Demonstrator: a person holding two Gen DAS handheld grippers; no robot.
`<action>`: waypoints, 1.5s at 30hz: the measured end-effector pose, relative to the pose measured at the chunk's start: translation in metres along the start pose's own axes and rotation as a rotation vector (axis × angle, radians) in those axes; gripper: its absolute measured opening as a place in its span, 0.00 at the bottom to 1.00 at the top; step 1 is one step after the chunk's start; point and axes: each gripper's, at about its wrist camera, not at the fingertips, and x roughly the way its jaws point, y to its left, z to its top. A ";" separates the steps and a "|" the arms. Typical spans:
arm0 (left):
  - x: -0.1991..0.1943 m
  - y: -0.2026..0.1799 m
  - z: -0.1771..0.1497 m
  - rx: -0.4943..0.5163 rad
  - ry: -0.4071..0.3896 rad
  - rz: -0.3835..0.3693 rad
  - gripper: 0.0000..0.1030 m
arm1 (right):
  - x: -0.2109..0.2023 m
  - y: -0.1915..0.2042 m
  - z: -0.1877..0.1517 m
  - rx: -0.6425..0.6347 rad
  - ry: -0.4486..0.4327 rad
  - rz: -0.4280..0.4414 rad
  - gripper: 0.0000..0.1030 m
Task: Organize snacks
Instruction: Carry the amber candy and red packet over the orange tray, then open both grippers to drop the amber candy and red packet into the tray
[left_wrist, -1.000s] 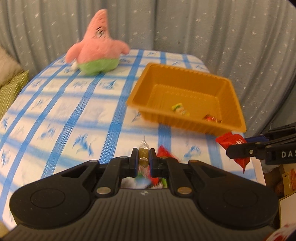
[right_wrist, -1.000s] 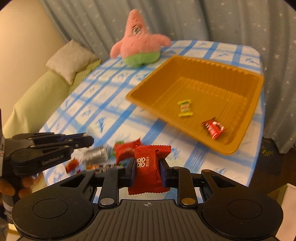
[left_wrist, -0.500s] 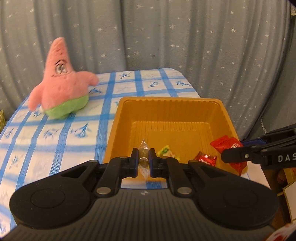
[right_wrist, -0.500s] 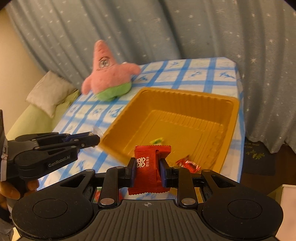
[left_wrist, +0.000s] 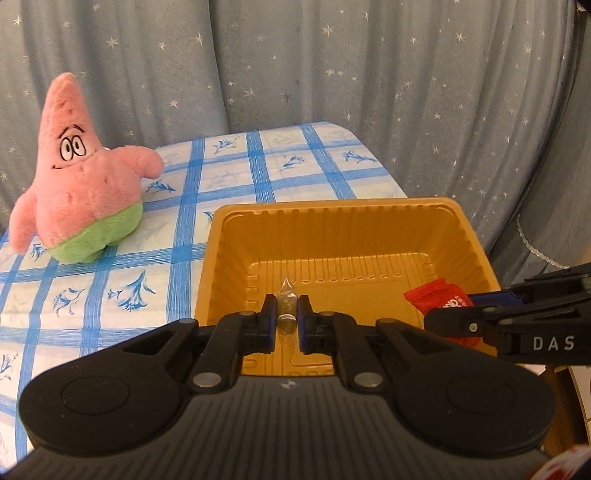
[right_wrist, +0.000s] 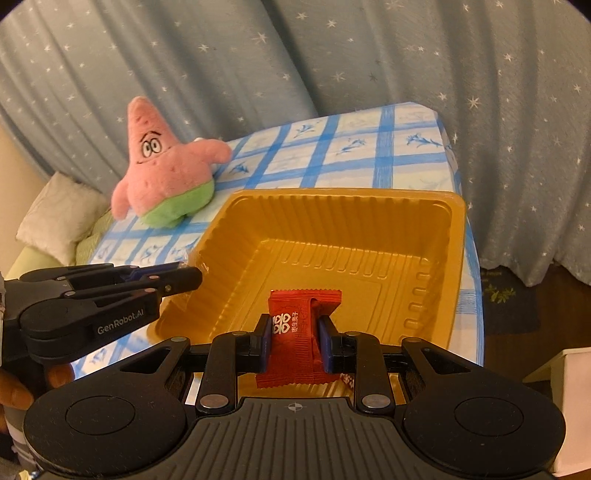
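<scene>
An orange plastic tray (left_wrist: 461, 236) (right_wrist: 436, 236) sits on the blue-checked tablecloth. My left gripper (left_wrist: 287, 318) is shut on a small clear-wrapped candy (left_wrist: 287, 295) and holds it over the tray's near left part. My right gripper (right_wrist: 294, 334) is shut on a red snack packet (right_wrist: 301, 332) above the tray's near edge. The right gripper also shows in the left wrist view (left_wrist: 443, 317) with the red packet (left_wrist: 436, 297). The left gripper shows in the right wrist view (right_wrist: 192, 275) at the tray's left rim. The grippers hide the tray's near floor.
A pink and green starfish plush (left_wrist: 77, 184) (right_wrist: 166, 173) stands left of the tray. A starred grey curtain (left_wrist: 332, 74) hangs behind the table. A pale cushion (right_wrist: 55, 218) lies on a green seat at left. The table edge (right_wrist: 476, 277) drops off right of the tray.
Both grippers have moved forward from the near table edge to over the tray, still holding their snacks. The two snacks on the tray floor have gone out of sight behind the grippers.
</scene>
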 end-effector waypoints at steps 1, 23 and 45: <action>0.003 0.001 0.001 0.001 0.004 -0.003 0.10 | 0.002 0.000 0.000 0.006 0.002 -0.004 0.26; 0.021 0.016 -0.003 -0.029 0.028 -0.034 0.11 | 0.023 -0.002 0.001 0.058 0.026 -0.042 0.26; -0.018 0.023 -0.025 -0.119 0.024 -0.013 0.27 | 0.010 0.005 -0.001 0.042 -0.016 -0.026 0.57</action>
